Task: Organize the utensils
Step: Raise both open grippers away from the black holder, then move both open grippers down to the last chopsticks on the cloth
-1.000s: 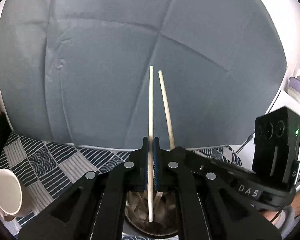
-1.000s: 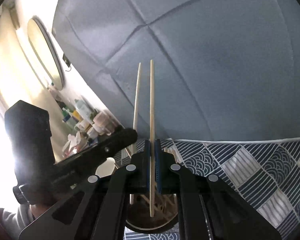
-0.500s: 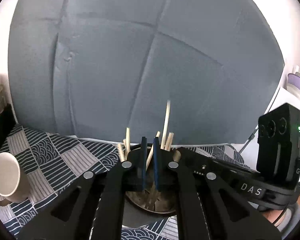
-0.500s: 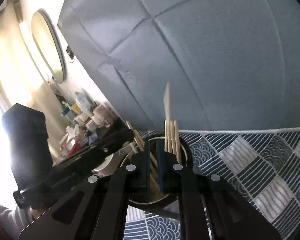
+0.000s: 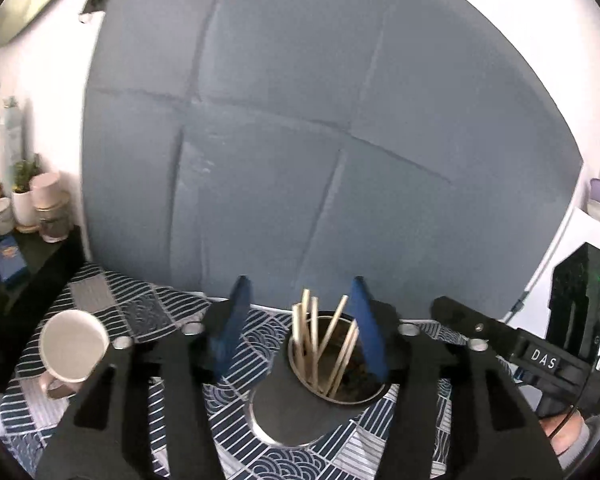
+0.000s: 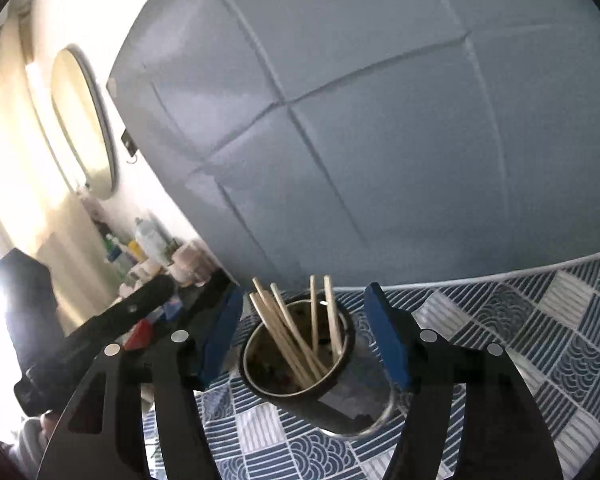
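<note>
Chopsticks (image 5: 320, 344) stand loose in our cup (image 5: 332, 376), both jaws just opened wide and empty; clipping one at 12 o'clock could topple it.

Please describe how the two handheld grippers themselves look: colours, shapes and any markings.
Both the left gripper and right gripper have black angular frames with round silver bolts and flat blue finger pads. The right one, seen from the left camera, carries a white "DAS" label.

Black gripper (image 5: 300, 312) frames, blue pads (silver screws)
</note>
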Demonstrator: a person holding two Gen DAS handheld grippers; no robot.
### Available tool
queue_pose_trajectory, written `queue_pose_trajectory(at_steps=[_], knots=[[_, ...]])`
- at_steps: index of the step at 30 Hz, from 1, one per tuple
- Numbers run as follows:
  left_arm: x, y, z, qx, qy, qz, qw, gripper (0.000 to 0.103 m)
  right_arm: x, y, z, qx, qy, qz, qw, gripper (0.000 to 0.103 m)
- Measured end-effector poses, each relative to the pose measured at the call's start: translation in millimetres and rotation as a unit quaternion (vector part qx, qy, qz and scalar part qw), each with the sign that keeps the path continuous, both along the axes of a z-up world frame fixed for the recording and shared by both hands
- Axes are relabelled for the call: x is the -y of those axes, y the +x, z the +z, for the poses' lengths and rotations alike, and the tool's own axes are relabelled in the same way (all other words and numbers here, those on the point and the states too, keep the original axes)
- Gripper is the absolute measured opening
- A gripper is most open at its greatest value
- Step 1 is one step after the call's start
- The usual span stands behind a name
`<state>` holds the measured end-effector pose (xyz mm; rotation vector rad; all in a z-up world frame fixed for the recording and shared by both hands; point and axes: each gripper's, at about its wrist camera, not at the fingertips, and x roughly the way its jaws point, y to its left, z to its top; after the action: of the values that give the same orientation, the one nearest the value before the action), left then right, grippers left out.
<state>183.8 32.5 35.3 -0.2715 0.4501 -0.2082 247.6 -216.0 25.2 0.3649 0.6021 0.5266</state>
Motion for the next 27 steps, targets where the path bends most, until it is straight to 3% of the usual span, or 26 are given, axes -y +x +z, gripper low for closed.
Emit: queue_pose_trajectory(at_steps=[8, 10, 17, 27], knots=[[-5, -24, 5, 0.001, 0.05, 0.026, 0.9984, 0.083, 6, -16, 3, -0.015, -0.023, 0.005, 1.0, 0.085], [-5, -27, 3, -0.006, 0.063, 0.031, 0.9975, 0.093, 7, -21, 3, -0.015, -0.033, 0.005, 0.999, 0.085], [-6, -30, -10, -0.041, 0.079, 0.03, 0.9956, 0.097, 14, -32, -3, -0.042, -0.059, -0.001, 0.997, 0.088], [5, -33, -59, -0.116, 0.104, 0.011, 0.9876, 0.097, 14, -52, -32, -0.075, -0.12, 0.016, 0.99, 0.088]])
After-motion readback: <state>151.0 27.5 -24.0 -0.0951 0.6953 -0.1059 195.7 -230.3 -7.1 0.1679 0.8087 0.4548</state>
